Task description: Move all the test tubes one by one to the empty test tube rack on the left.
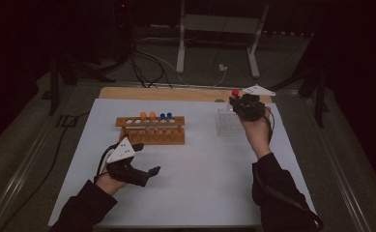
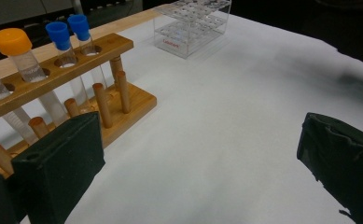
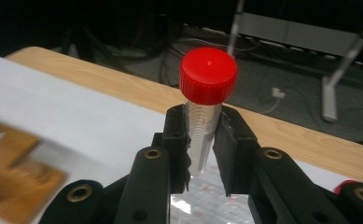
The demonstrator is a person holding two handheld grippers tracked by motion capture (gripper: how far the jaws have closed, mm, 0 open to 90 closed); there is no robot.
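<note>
My right gripper is shut on a clear tube with a red cap, held upright above the clear plastic rack at the back right. Both pads press on the tube's wall just below the cap. A wooden rack stands at the middle left and holds two orange-capped tubes and two blue-capped tubes. My left gripper rests low in front of the wooden rack, open, with nothing between its jaws.
A white mat covers the table, and a strip of bare wood runs along its far edge. Beyond it, cables and a metal stand's legs lie on the dark floor. Bare mat stretches between the two racks.
</note>
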